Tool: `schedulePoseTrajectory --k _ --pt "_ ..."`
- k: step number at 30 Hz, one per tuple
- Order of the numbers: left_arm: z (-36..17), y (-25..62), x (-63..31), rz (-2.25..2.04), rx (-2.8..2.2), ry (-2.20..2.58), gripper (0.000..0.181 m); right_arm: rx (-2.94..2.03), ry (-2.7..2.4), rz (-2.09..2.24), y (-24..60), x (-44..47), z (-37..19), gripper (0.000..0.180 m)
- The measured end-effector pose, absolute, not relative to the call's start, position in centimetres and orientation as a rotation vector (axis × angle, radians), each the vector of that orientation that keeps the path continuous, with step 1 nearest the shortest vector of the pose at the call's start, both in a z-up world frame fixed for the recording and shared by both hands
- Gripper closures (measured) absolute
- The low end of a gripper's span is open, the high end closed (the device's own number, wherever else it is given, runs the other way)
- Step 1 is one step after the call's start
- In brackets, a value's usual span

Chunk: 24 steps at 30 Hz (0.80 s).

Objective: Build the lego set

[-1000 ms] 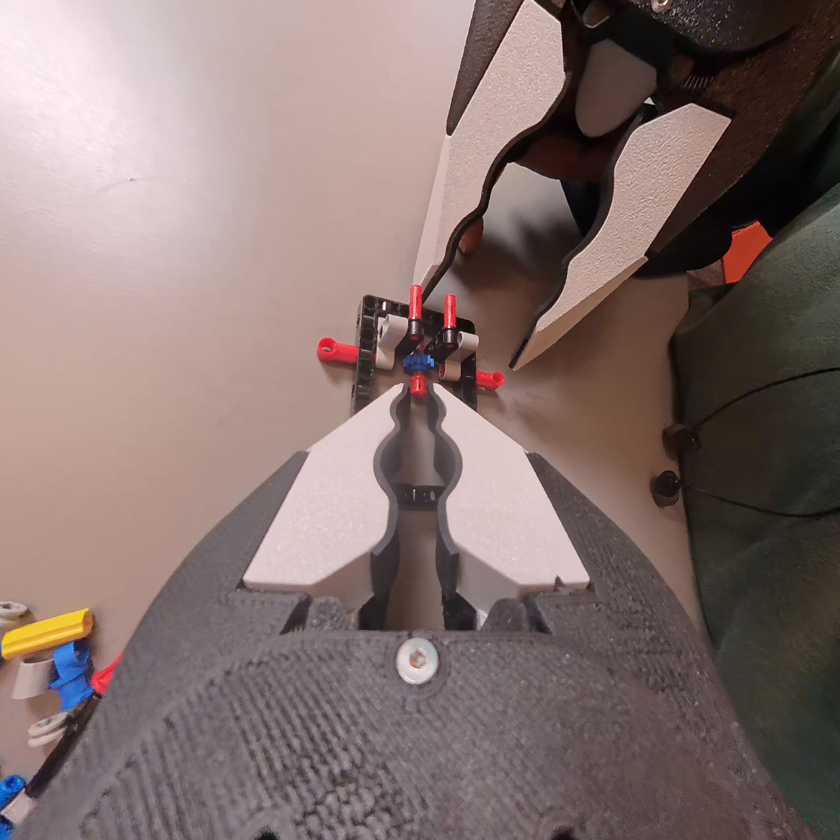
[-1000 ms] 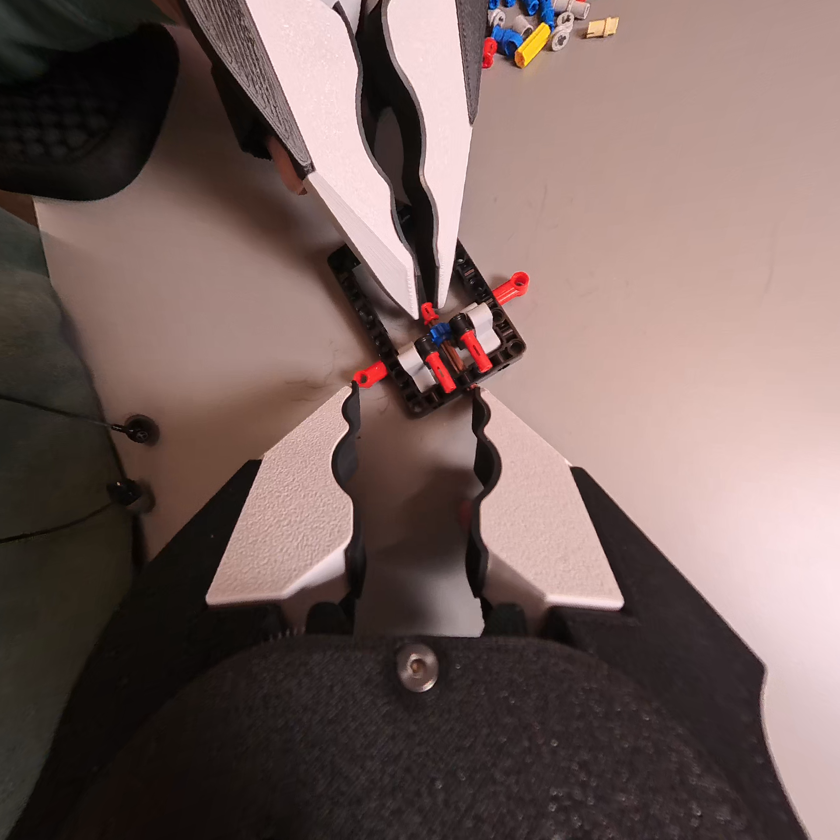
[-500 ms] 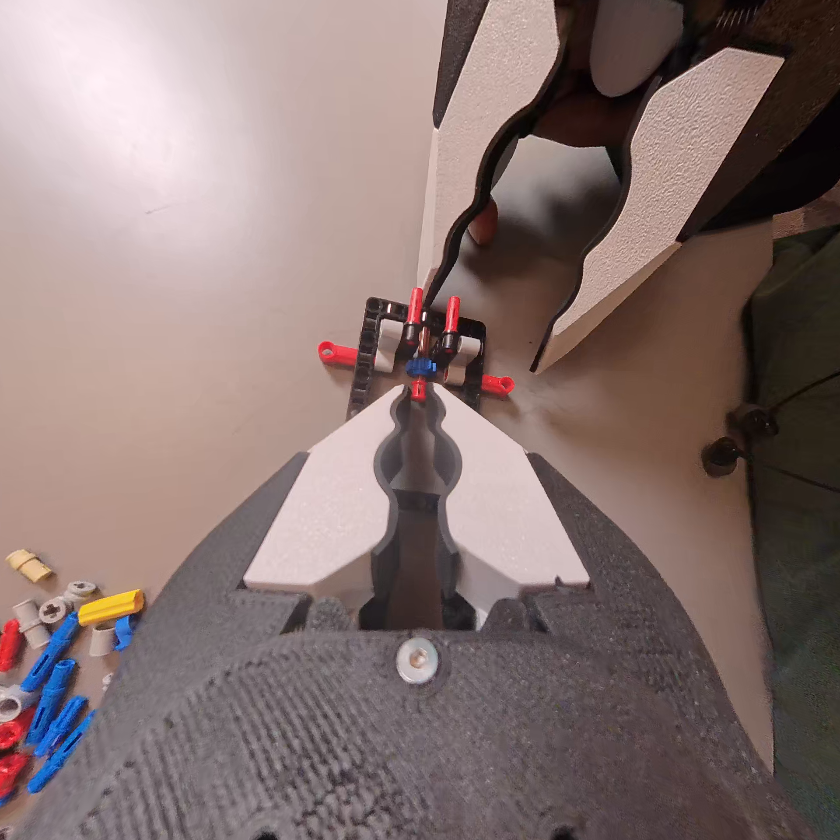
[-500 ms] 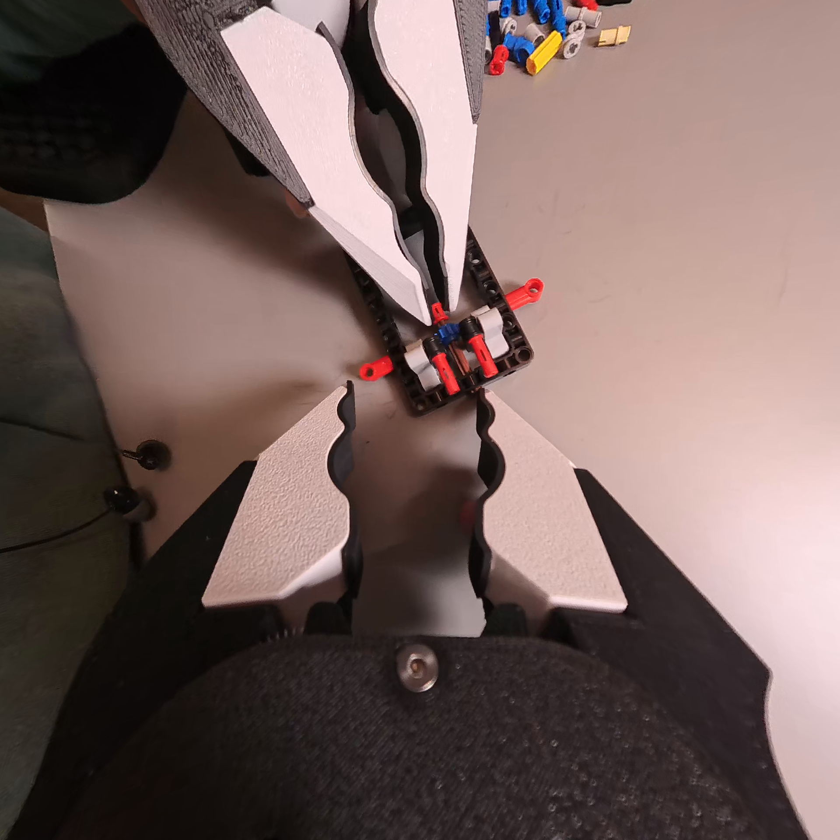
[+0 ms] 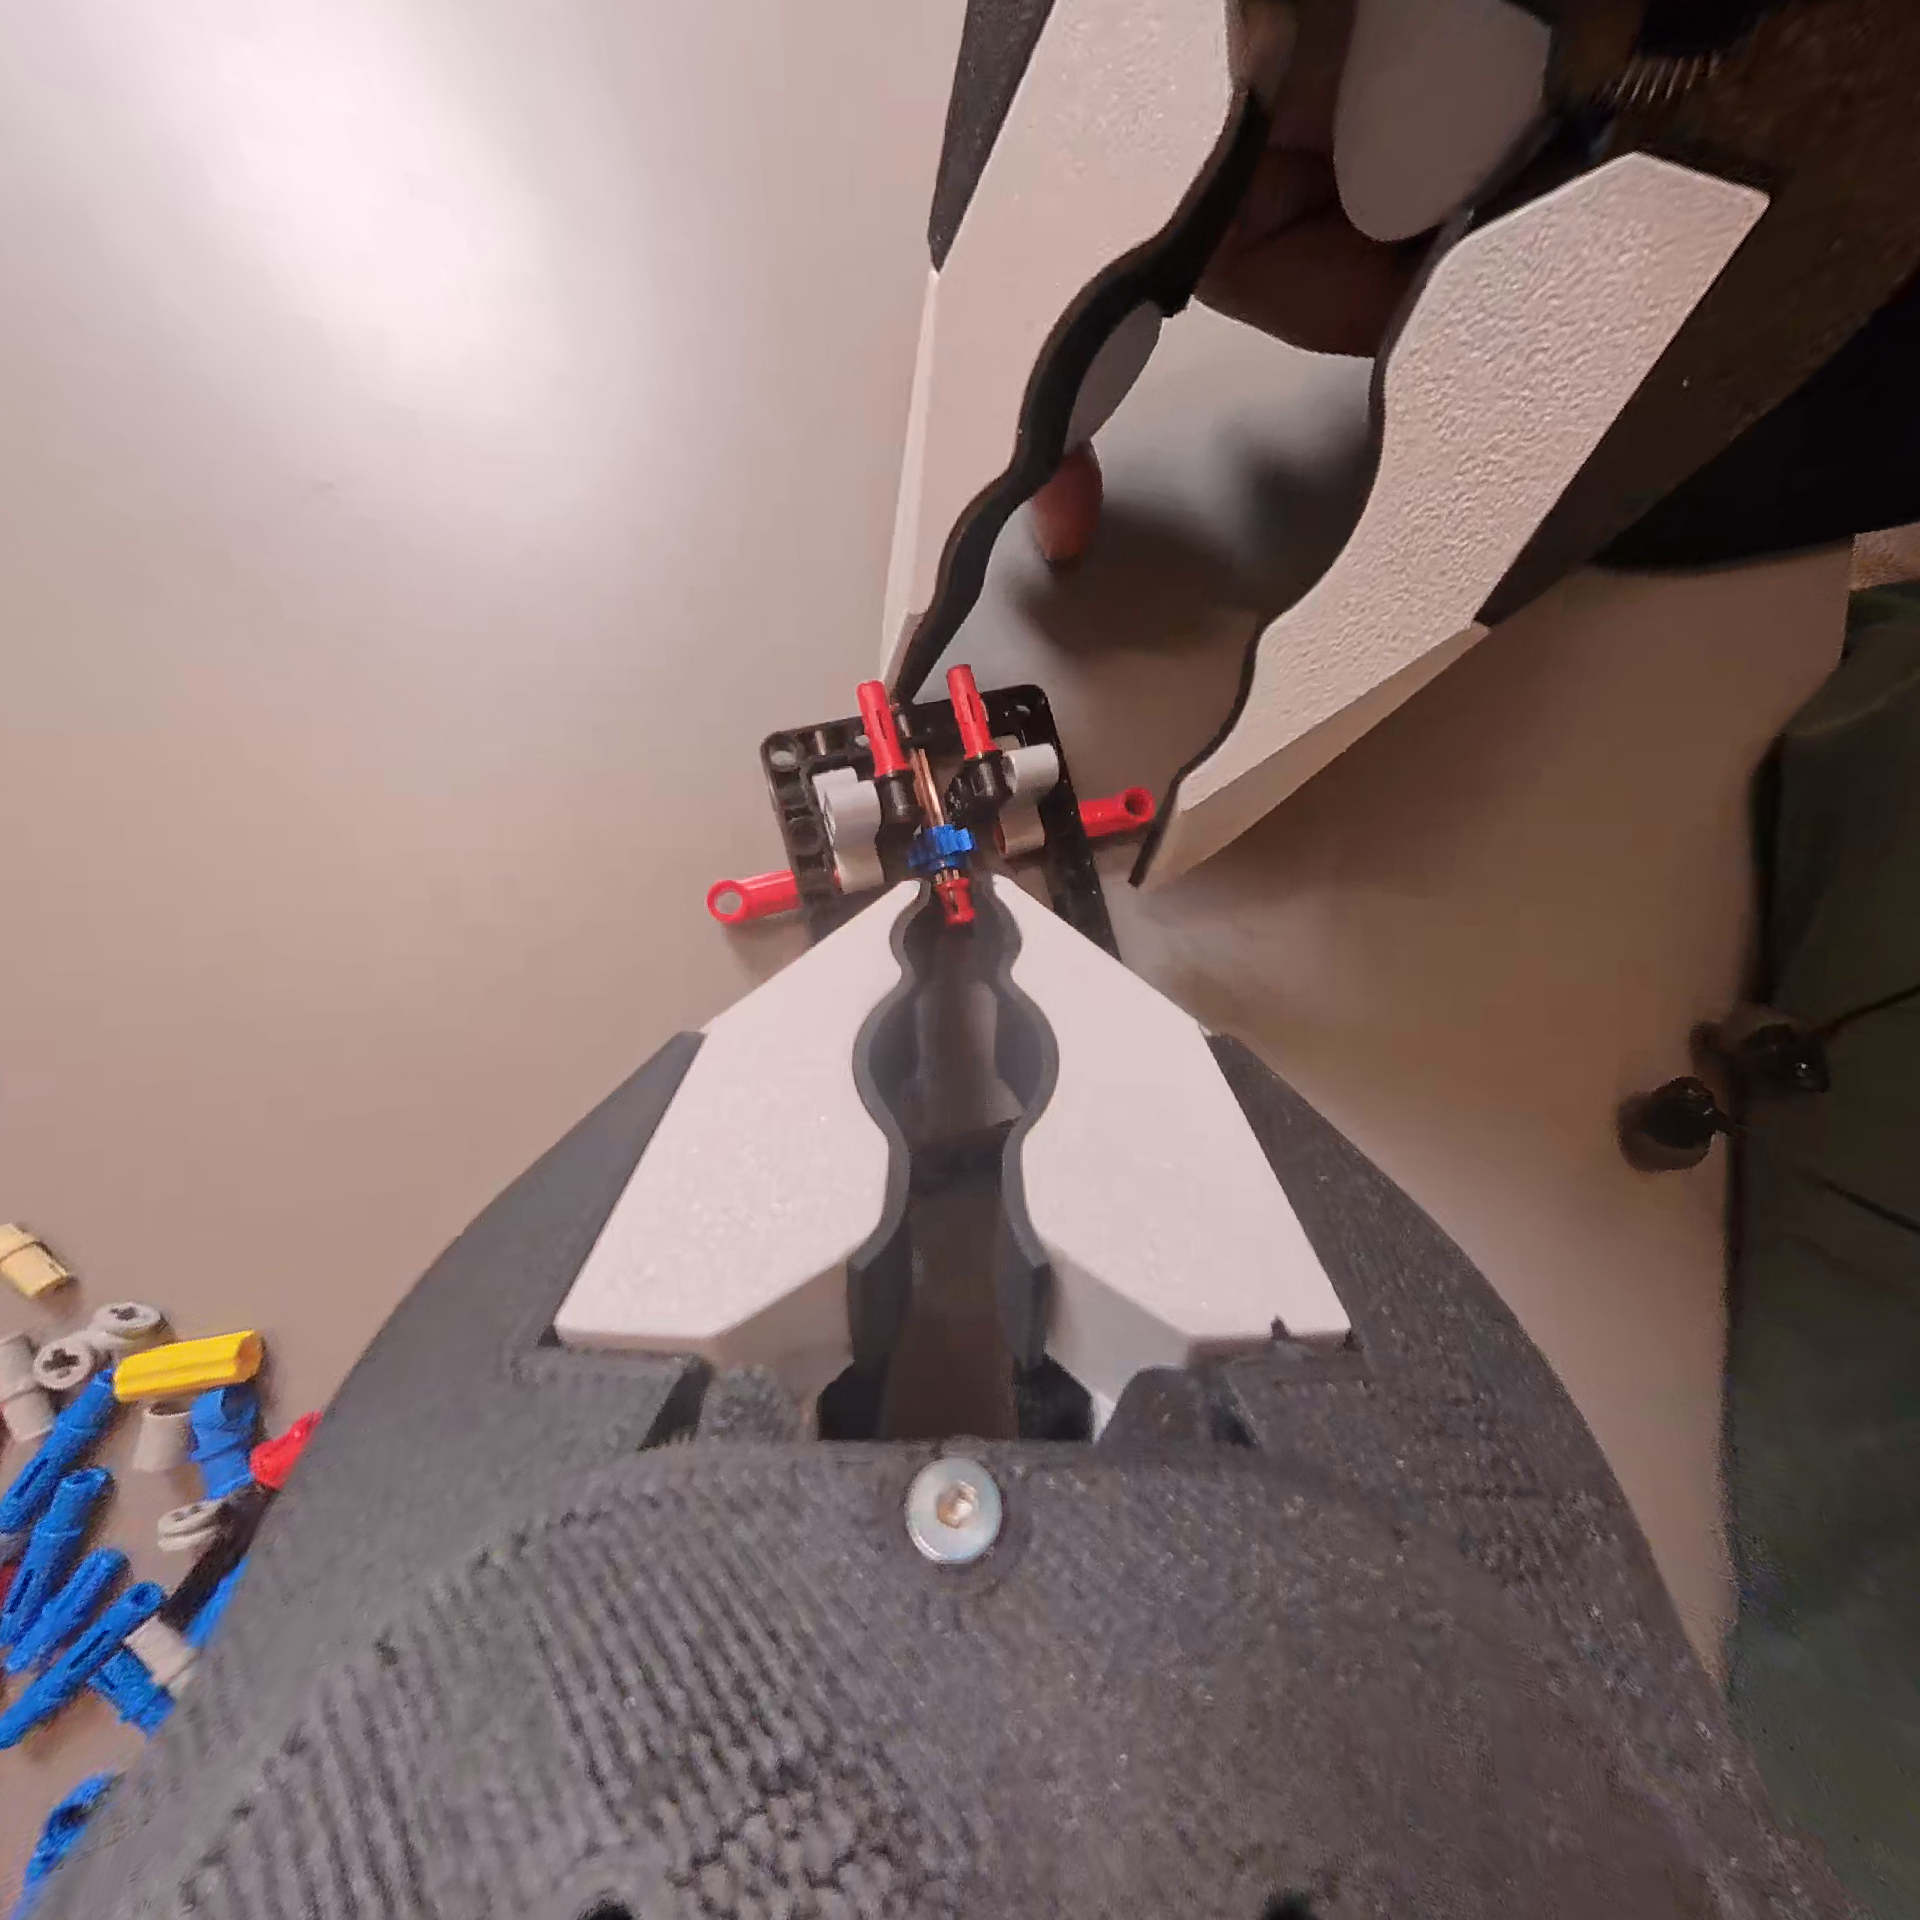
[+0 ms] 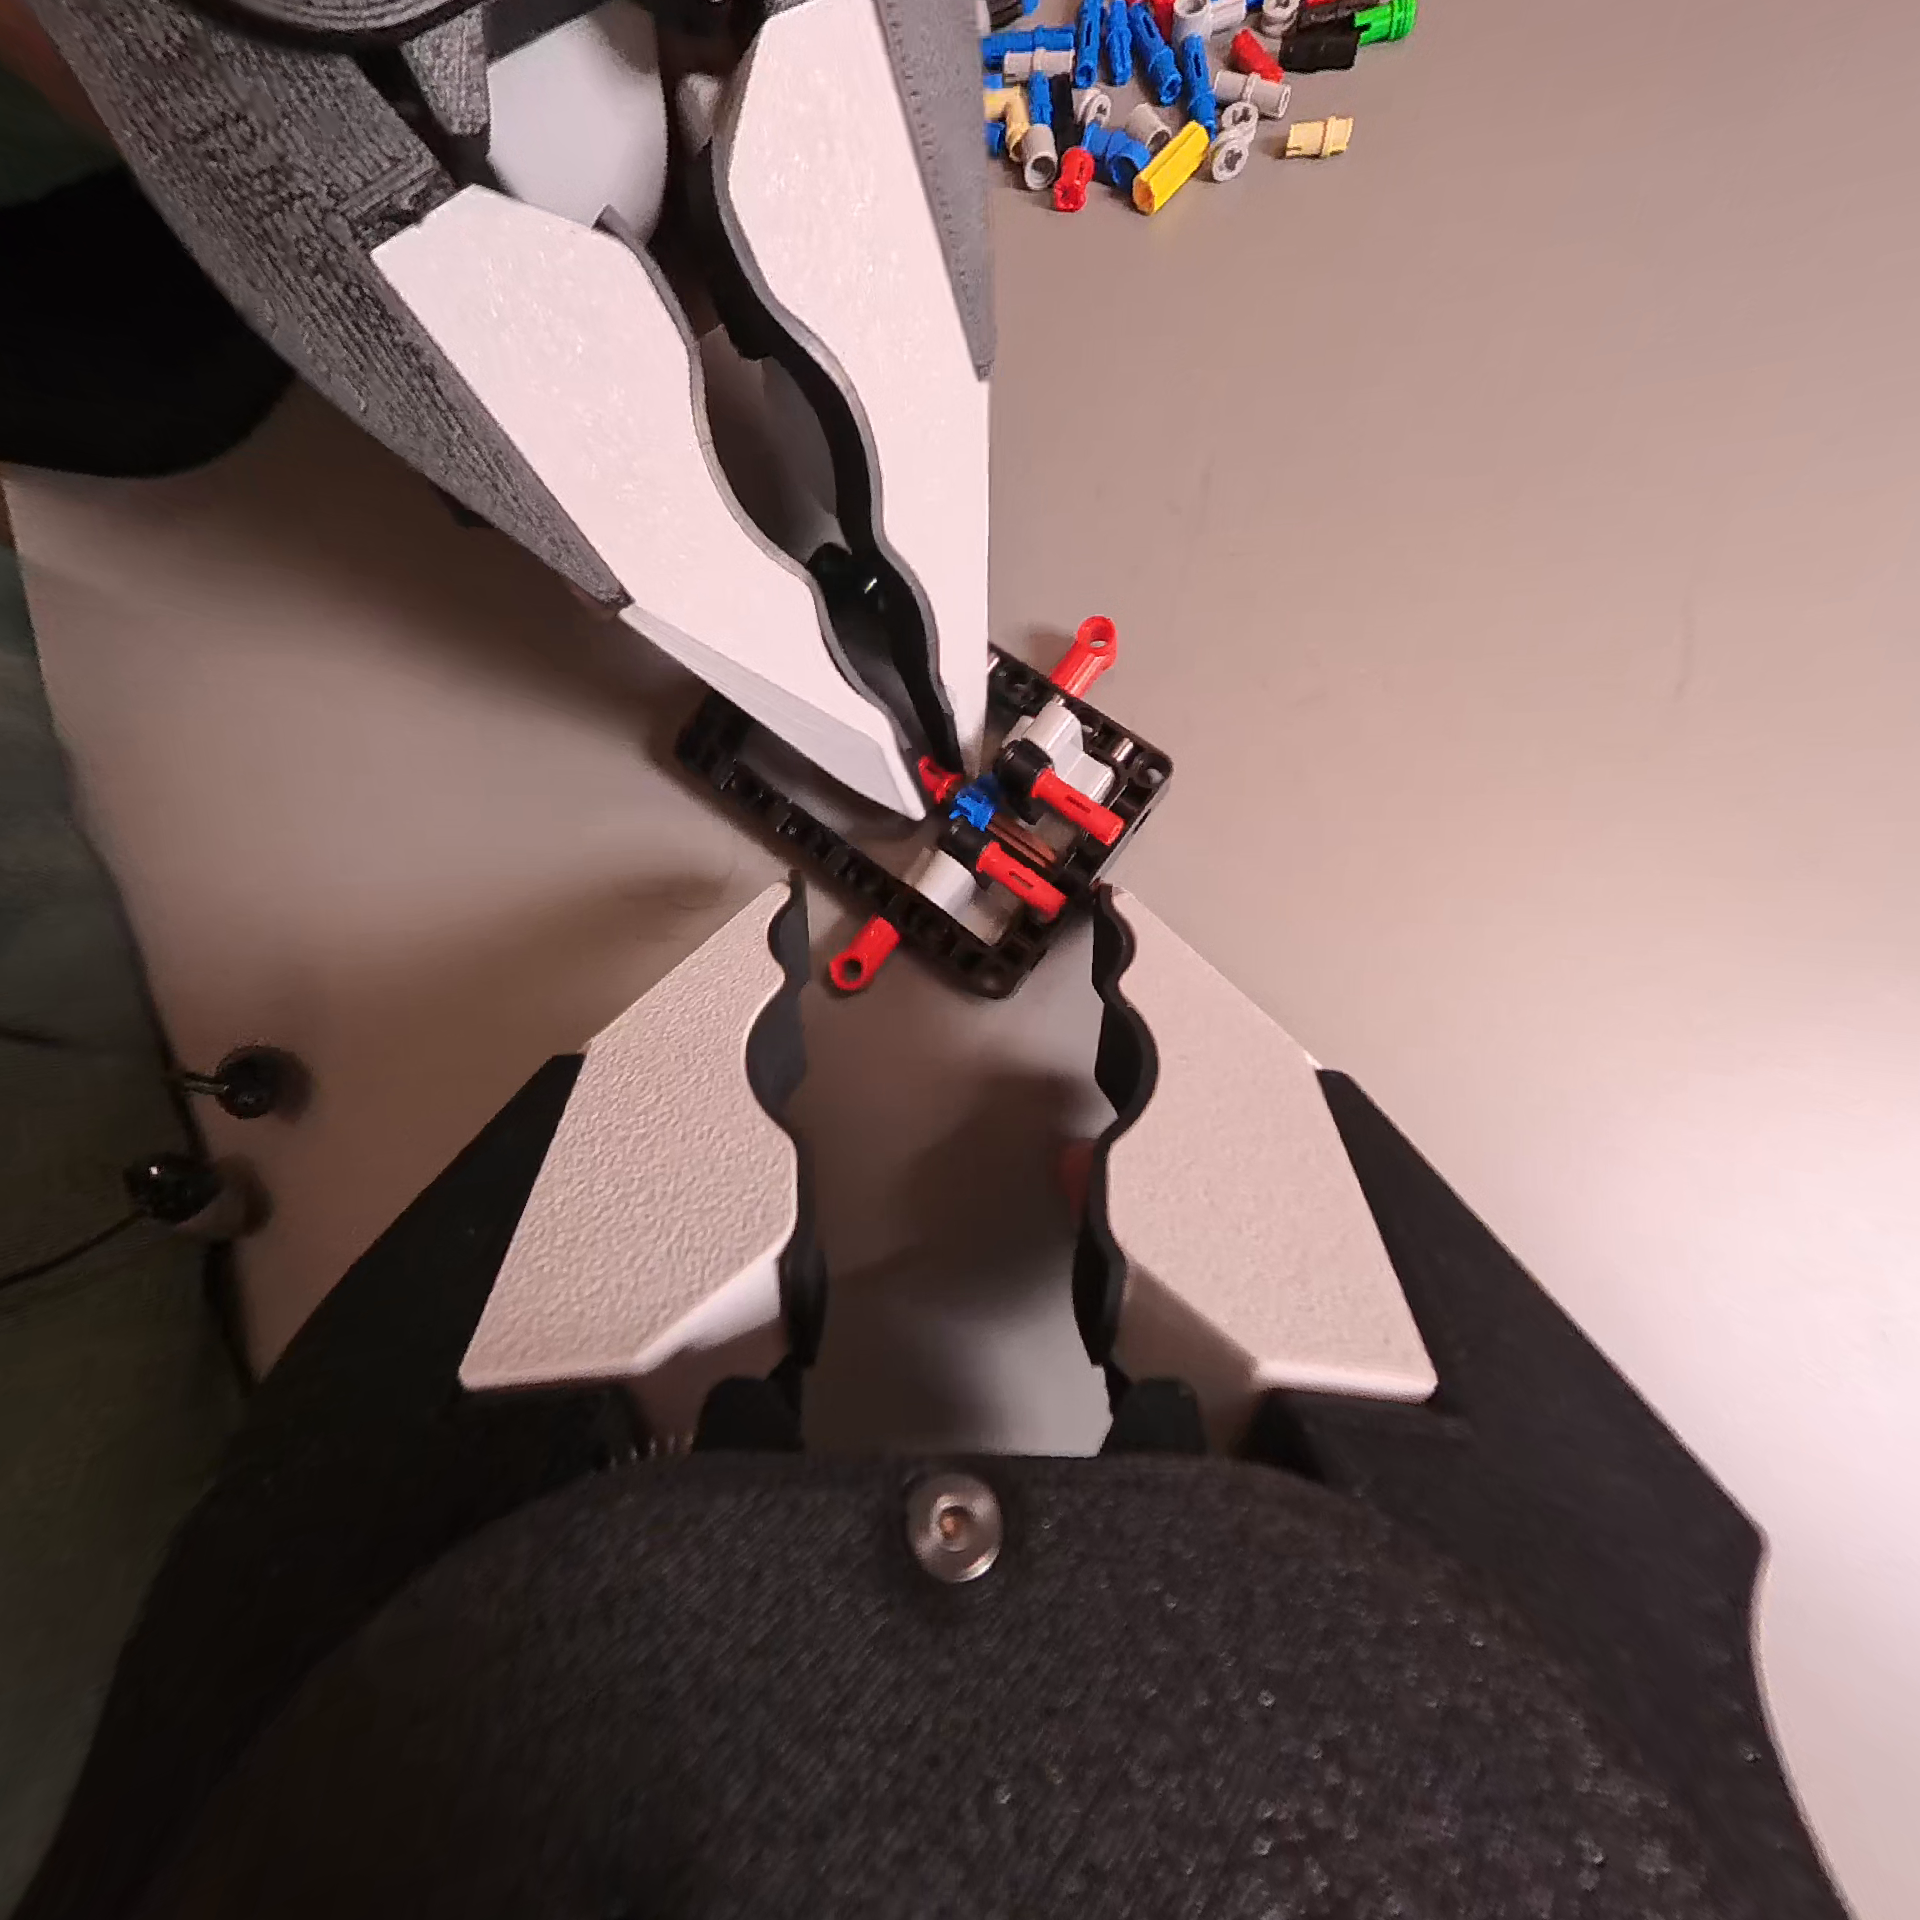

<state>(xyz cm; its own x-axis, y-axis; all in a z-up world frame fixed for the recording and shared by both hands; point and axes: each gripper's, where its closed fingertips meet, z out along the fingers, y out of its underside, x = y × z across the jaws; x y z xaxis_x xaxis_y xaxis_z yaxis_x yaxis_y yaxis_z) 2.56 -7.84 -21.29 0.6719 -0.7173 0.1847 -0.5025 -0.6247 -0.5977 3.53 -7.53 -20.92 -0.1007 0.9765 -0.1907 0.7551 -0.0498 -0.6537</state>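
The lego build is a black rectangular frame (image 5: 795, 800) lying flat on the beige table, with grey connectors, upright red pins (image 5: 878, 727) and a thin axle carrying a small blue gear (image 5: 938, 847). My left gripper (image 5: 954, 902) is shut on the red end of that axle at the near side of the frame. My right gripper (image 6: 948, 899) is open and empty, its fingertips just short of the frame (image 6: 997, 966), one on each side of its corner. It shows in the left wrist view (image 5: 1023, 779) coming down from above. The left gripper shows in the right wrist view (image 6: 940, 774).
A pile of loose blue, grey, red and yellow lego pieces (image 5: 104, 1455) lies behind the left gripper; it shows at the top of the right wrist view (image 6: 1143, 94). The table edge and a person's dark green garment (image 5: 1849, 1039) with black cord toggles (image 6: 244, 1081) are beside the build. My left and right fingertips are right by each other.
The frame has turned on the table with the left gripper still shut on the axle end. The right gripper stays open and has come closer to the frame.
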Motion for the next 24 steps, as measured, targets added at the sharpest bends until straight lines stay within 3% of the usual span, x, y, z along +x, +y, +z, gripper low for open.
schedulePoseTrajectory --k 5,12,16,24 --pt "-20.3 -8.7 2.3 -0.629 -2.341 0.860 0.144 -1.868 -1.852 0.996 -7.3 3.5 -20.6 0.130" --pt "-20.2 -10.2 -1.6 -0.649 -2.309 0.789 0.120 -1.912 -1.839 0.909 -7.0 3.6 -20.7 0.126" --pt "-20.8 -11.8 0.1 -0.757 -2.262 0.836 0.135 -1.973 -1.804 0.906 -7.6 3.5 -20.9 0.128" --pt "-20.6 -12.9 1.8 -0.713 -2.142 0.985 0.143 -1.964 -1.842 0.820 -7.6 3.5 -21.2 0.134"
